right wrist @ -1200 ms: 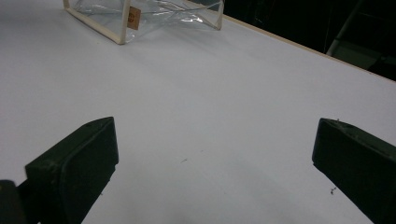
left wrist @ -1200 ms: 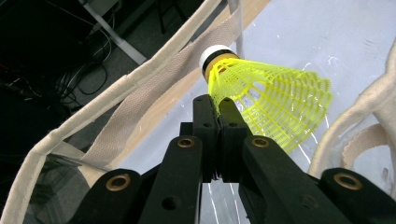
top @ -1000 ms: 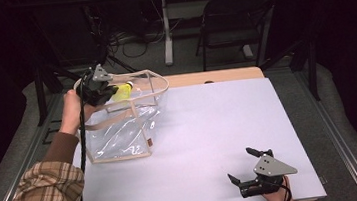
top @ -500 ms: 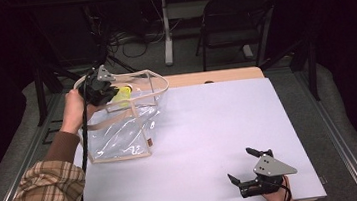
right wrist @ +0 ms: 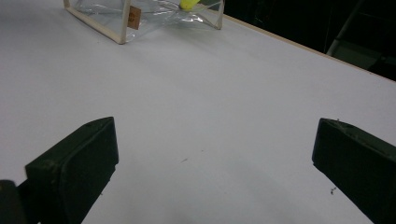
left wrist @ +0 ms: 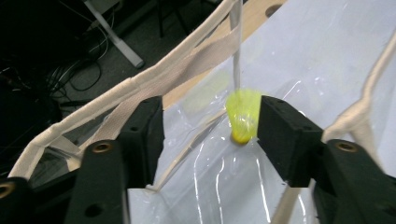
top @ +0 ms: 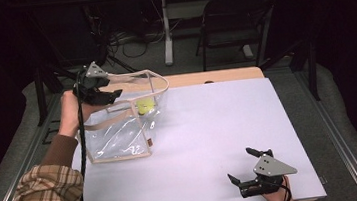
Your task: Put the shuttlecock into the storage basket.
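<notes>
White table (top: 211,142) carries clear bag (top: 120,137) holding yellow ball (top: 145,105).

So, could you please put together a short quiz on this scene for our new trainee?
1. True or false: the small yellow object lies inside the clear plastic bag with cream fabric trim and handles.
2. Which gripper is at the bag's opening? A) left gripper B) right gripper C) both
3. Fill in: the right gripper rests low over the white table with its jaws ____.

Key
1. True. In the high view it shows through the bag's clear wall; the left gripper view shows it between that gripper's parted jaws, which are clear of it.
2. A. The right gripper is near the table's front edge, well away from the bag.
3. Open, with nothing between them.
</notes>
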### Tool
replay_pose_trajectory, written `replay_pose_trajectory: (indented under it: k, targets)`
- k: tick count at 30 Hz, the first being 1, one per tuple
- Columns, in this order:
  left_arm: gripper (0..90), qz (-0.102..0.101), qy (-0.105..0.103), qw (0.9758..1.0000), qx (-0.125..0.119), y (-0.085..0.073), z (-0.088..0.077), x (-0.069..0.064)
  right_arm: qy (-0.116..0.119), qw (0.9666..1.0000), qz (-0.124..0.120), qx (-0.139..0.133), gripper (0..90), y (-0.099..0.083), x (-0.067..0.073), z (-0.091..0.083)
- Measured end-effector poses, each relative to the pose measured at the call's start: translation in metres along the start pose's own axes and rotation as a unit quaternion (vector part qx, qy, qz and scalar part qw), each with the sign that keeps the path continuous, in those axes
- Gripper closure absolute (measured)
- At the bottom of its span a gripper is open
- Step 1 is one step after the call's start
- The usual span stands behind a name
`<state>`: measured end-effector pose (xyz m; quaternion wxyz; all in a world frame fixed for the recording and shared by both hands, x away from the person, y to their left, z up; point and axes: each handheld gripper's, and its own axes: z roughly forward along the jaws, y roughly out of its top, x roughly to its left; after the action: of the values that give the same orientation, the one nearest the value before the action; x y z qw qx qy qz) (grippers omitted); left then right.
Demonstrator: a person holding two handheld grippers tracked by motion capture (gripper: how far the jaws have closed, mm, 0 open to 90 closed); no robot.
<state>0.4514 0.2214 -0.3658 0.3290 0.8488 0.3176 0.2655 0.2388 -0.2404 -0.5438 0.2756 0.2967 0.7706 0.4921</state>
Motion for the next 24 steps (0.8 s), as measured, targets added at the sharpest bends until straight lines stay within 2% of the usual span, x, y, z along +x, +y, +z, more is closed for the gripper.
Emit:
replay_pose_trajectory:
  k: [2,9,19,24]
  targets:
    - [32.2,-0.007,-0.003,0.9999,-0.013,0.000,-0.004,-0.002,0.000,1.0000,0.000,0.000,0.0,0.000,0.000,0.000]
    - [15.7,-0.010,-0.001,0.9992,-0.039,-0.004,-0.013,-0.015,0.000,1.0000,0.001,-0.001,0.0,0.000,0.000,0.000]
    - [2.5,-0.013,0.003,0.9987,-0.050,-0.015,-0.023,-0.029,0.000,1.0000,0.002,0.000,0.0,0.000,0.000,-0.001]
    - [0.2,-0.010,0.007,0.9982,-0.058,-0.018,-0.030,-0.034,0.001,1.0000,-0.001,0.000,0.0,0.000,0.000,0.000]
